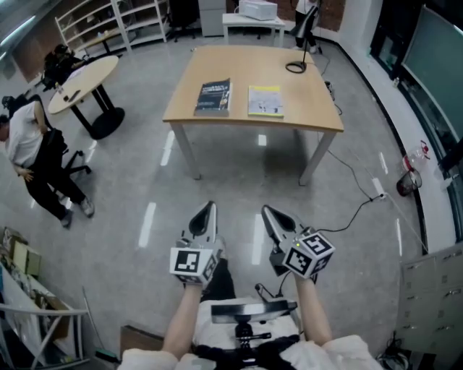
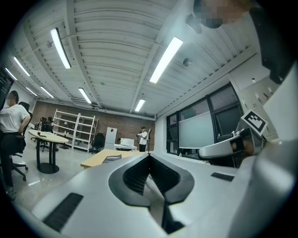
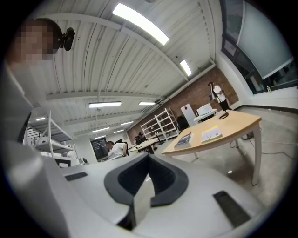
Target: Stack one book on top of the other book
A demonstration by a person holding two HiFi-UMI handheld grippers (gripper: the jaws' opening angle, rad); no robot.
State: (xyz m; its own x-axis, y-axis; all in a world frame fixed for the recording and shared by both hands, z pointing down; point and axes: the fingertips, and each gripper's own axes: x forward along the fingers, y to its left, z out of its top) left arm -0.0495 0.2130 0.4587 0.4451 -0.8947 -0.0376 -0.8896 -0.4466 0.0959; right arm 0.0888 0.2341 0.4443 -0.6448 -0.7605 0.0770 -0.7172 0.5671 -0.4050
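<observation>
Books lie flat on the wooden counter (image 1: 253, 61), two of them side by side, apart, neither resting on the other. The dark book (image 1: 213, 97) is at 9 o'clock of the yellow book (image 1: 265, 100), with a strip of bare wood between them. Both sit toward the counter's near edge. At 1 o'clock of the yellow book, near the far edge, stands a black stand (image 1: 296, 63) with a ring base.

You hold your left gripper (image 1: 208, 209) and your right gripper (image 1: 268, 212) well short of the counter, over the grey floor (image 1: 130, 181), at 6 o'clock of the books, both aimed toward the counter. Each gripper is clenched: its jaws meet at the tips and nothing is between them. In the right gripper view both books show at 2 o'clock of the closed tips. In the left gripper view only the dark book can be made out, at 9 o'clock of the tips.

At 9 o'clock of the counter stands a round table (image 1: 83, 81), and nearer you on that side a person (image 1: 29, 144) stands by a chair. White shelves (image 1: 108, 22) line the far wall at 11 o'clock.
</observation>
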